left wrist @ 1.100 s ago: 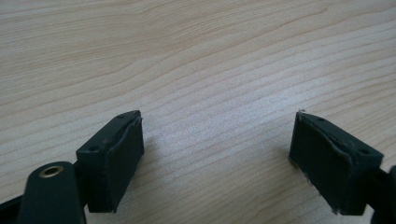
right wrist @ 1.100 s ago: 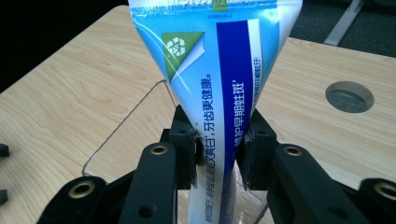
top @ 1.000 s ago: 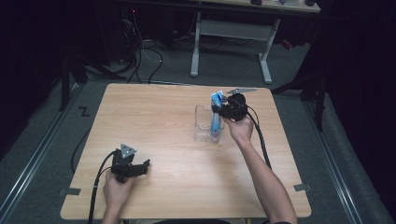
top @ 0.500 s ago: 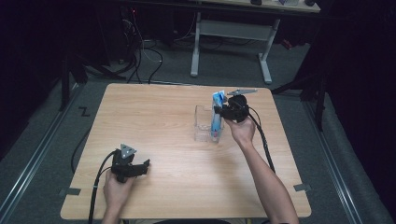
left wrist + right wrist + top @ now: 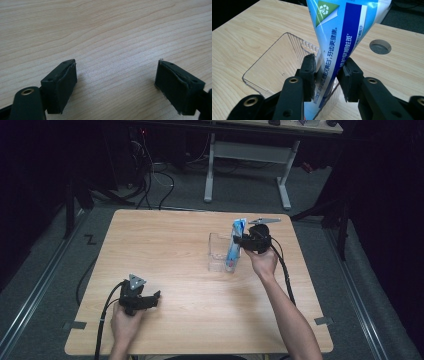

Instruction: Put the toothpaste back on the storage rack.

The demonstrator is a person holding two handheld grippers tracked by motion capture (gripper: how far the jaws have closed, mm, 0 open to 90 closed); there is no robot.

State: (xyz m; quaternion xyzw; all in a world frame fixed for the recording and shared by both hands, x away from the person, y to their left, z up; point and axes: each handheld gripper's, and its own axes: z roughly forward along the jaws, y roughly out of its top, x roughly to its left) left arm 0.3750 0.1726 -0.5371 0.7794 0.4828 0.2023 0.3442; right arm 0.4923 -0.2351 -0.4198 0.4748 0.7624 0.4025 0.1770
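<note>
The wooden surface (image 5: 175, 270) carries a clear plastic box (image 5: 220, 252) right of centre, open at the top. A blue and white toothpaste tube (image 5: 234, 245) stands in the box at its right end, leaning against the wall, its upper part rising above the rim; in the right tool view the tube (image 5: 342, 37) bears a green recycling mark and printed Chinese characters. The right tool (image 5: 243, 241) is just beside the box, with the tube between its jaws. Those jaws have just been opening, and in the right tool view (image 5: 327, 77) the pads seem to stand slightly off the tube rather than pressing it, though the gap is hard to judge. The left tool (image 5: 154, 298) rests near the front left corner, well apart from the box, its jaws wide with only bare wood between them (image 5: 116, 80). A round cable hole (image 5: 380, 46) lies in the surface beyond the tube.
</note>
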